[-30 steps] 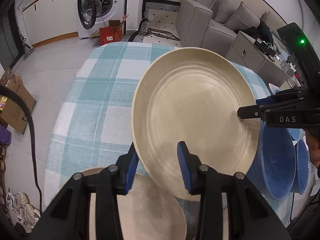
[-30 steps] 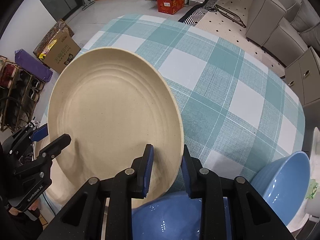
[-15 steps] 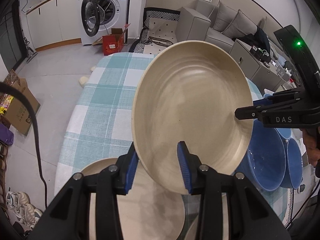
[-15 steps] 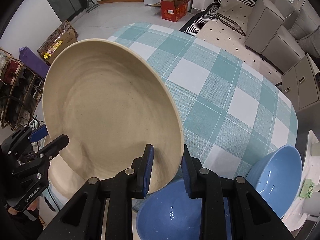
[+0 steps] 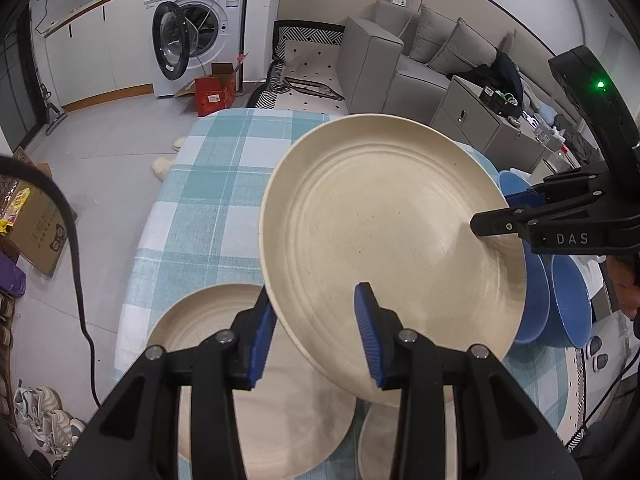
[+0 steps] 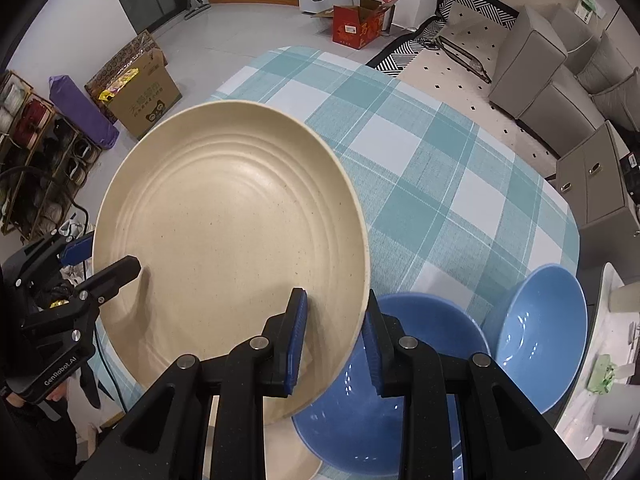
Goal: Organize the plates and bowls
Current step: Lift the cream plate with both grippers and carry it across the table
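Floor: pale grey tiles [image 5: 112, 136].
Laundry: white washing machine [image 5: 200, 20], door open.
Seating: grey sofa [image 5: 420, 60] beside patterned rug [image 5: 308, 68].

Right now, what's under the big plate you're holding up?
Under the lifted plate lie two more beige plates on the checked table, and two blue bowls sit beside. The plate covers part of them.

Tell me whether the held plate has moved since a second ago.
Yes. The held plate, clamped by both grippers, has risen: more checked tablecloth shows beneath.
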{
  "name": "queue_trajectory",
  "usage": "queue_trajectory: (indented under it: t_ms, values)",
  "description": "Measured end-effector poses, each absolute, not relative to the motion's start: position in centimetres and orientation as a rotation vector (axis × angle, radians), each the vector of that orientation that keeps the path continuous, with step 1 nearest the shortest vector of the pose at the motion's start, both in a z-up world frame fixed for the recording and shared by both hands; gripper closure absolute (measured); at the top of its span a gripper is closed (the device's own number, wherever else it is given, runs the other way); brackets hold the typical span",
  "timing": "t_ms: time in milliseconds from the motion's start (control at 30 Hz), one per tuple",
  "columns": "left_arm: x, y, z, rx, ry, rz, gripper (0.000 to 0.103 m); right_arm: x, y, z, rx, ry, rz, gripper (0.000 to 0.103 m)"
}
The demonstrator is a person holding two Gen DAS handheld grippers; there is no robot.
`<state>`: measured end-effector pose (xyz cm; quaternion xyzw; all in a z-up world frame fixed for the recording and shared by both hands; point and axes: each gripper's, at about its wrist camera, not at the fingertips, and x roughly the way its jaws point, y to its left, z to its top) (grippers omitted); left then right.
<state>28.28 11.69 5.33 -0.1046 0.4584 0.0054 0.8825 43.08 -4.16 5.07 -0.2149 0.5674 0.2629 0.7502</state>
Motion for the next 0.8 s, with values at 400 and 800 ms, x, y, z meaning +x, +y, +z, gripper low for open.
queue_trajectory:
  t_ms: [400, 800]
  values:
    - [24.6, 9.6, 6.1, -0.169, 0.972, -0.024, 0.065, 37.9, -6.2, 5.1, -0.521, 1.214, 0.588, 0.076]
    - [21.1, 7.8, 5.3, -0.153, 0.991, -0.048, 0.065, 32.8, -8.2, 3.2, -0.557, 1.216, 0.612, 0.076]
